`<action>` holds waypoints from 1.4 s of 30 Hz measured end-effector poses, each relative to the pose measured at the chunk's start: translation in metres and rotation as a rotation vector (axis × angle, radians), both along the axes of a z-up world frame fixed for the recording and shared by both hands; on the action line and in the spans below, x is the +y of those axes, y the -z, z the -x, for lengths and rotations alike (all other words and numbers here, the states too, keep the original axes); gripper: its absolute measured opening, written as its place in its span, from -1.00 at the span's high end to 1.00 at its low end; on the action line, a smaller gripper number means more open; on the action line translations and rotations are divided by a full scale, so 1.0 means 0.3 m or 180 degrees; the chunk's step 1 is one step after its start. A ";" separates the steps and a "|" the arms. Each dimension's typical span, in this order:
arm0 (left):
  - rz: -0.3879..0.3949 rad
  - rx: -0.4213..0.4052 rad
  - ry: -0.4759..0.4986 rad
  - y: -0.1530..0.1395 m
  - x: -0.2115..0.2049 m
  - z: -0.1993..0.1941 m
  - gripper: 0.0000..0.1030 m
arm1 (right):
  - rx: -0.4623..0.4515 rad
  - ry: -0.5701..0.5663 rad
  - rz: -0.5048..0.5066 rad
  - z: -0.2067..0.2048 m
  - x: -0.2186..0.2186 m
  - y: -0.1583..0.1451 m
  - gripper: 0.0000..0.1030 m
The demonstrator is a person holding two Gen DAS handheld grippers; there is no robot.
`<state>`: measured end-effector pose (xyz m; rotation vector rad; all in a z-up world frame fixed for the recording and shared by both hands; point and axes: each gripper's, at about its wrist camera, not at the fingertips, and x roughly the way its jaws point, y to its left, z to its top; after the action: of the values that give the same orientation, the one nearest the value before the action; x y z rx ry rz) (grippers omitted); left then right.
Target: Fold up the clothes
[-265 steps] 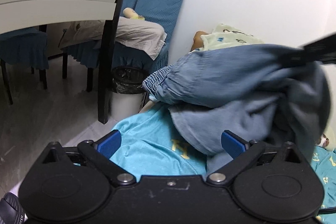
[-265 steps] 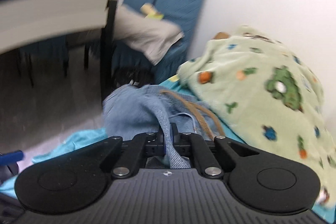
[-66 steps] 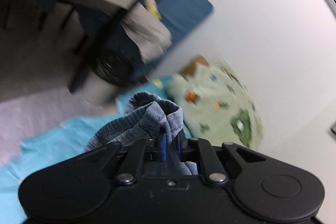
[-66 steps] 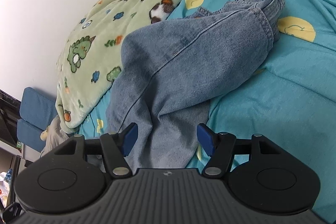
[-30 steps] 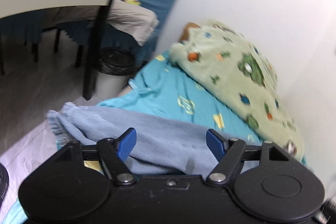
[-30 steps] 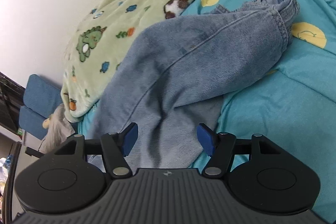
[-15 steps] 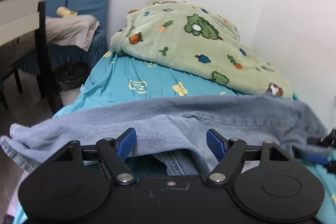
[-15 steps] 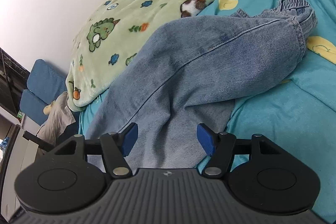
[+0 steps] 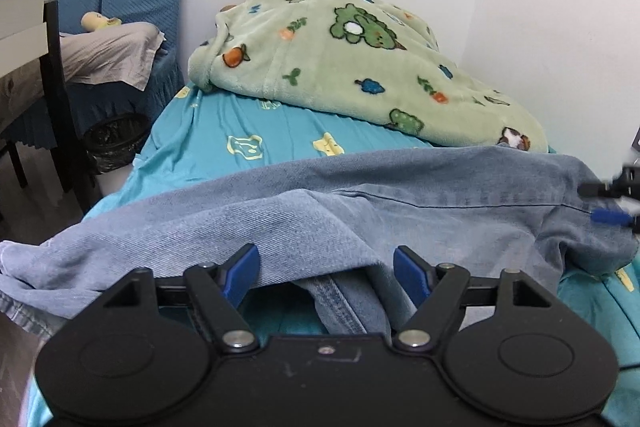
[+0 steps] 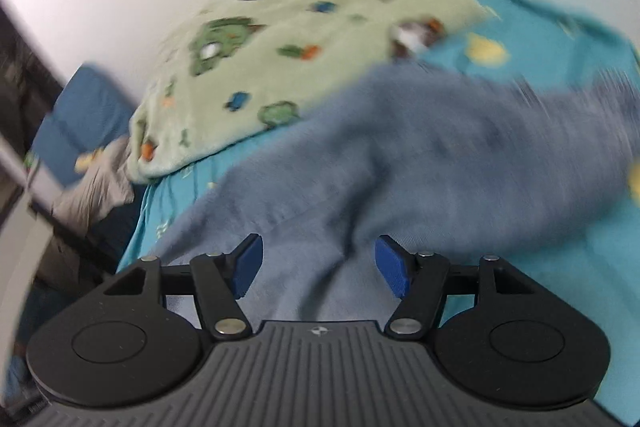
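Now, step in hand: we judge we are between grasps, the jeans (image 9: 400,195) spread out for a fold.
Jeans: lying crosswise on the teal bedsheet (image 9: 240,131), near side of the green blanket (image 9: 340,59).
Left gripper (image 9: 326,267): our jaws spread, denim under them, nothing pinched.
Right gripper (image 10: 316,263): jaws have just been opening further; cloth lies between them, unpressed; view blurred.
Next move: we likely pick an edge at each end, then close.
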<state>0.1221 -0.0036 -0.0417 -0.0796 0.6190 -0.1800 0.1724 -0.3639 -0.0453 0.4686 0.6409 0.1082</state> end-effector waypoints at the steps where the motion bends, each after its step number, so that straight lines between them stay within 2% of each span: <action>1: 0.0030 0.0002 0.0001 0.001 0.006 -0.003 -0.39 | -0.0042 -0.0064 0.0156 -0.026 0.004 -0.026 -0.39; 3: 0.0083 0.0015 0.0013 0.002 0.013 -0.007 -0.39 | -0.0039 -0.0251 0.0471 -0.106 0.021 -0.073 -0.47; 6: 0.0155 0.0010 0.0039 0.000 0.024 -0.021 -0.41 | -0.0018 -0.0492 0.1266 -0.235 0.069 -0.128 -0.47; 7: 0.0189 0.0015 0.0036 -0.001 0.027 -0.028 -0.41 | 0.0008 -0.0570 0.1424 -0.278 0.079 -0.135 -0.47; 10: 0.0285 0.0009 0.0036 0.003 0.041 -0.043 -0.45 | 0.0218 -0.1045 0.1453 -0.415 0.088 -0.118 -0.47; 13: 0.0380 -0.0031 0.0035 0.009 0.056 -0.052 -0.45 | 0.0379 -0.1324 0.1603 -0.518 0.111 -0.072 -0.49; 15: 0.0445 -0.0065 0.0019 0.013 0.066 -0.058 -0.45 | 0.0514 -0.1554 0.1497 -0.561 0.137 -0.030 -0.48; 17: 0.0443 -0.0067 0.0025 0.016 0.067 -0.066 -0.45 | 0.0564 -0.1700 0.1525 -0.573 0.189 0.003 -0.47; 19: 0.0441 -0.0071 0.0036 0.015 0.068 -0.069 -0.45 | 0.0615 -0.1802 0.1576 -0.562 0.236 0.034 -0.43; 20: 0.0443 -0.0075 0.0041 0.013 0.069 -0.070 -0.45 | 0.0659 -0.1851 0.1599 -0.556 0.257 0.040 -0.27; 21: 0.0453 -0.0076 0.0045 0.012 0.071 -0.069 -0.45 | 0.0670 -0.1889 0.1655 -0.542 0.274 0.038 0.16; 23: 0.0513 -0.0065 0.0047 0.008 0.079 -0.064 -0.45 | 0.0629 -0.1920 0.1769 -0.501 0.299 0.024 0.62; 26: 0.0668 -0.0064 0.0044 -0.006 0.098 -0.047 -0.45 | 0.0452 -0.1869 0.1822 -0.398 0.315 -0.024 0.86; 30: 0.0858 -0.0122 -0.0020 -0.030 0.128 -0.017 -0.45 | 0.0246 -0.1776 0.1837 -0.194 0.319 -0.084 0.90; 34: 0.0859 -0.0123 -0.0043 -0.042 0.135 0.002 -0.45 | 0.0191 -0.1710 0.1769 -0.015 0.307 -0.112 0.90; 38: 0.0840 -0.0129 -0.0024 -0.046 0.130 0.011 -0.45 | 0.0401 -0.1726 0.1694 0.101 0.299 -0.075 0.90; 42: 0.0823 -0.0148 0.0017 -0.051 0.125 0.024 -0.45 | 0.0702 -0.1629 0.1473 0.162 0.279 0.011 0.89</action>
<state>0.1147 0.0340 -0.0265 -0.3226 0.5472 -0.2657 0.1237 -0.2802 -0.0486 -0.1416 0.9636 0.3865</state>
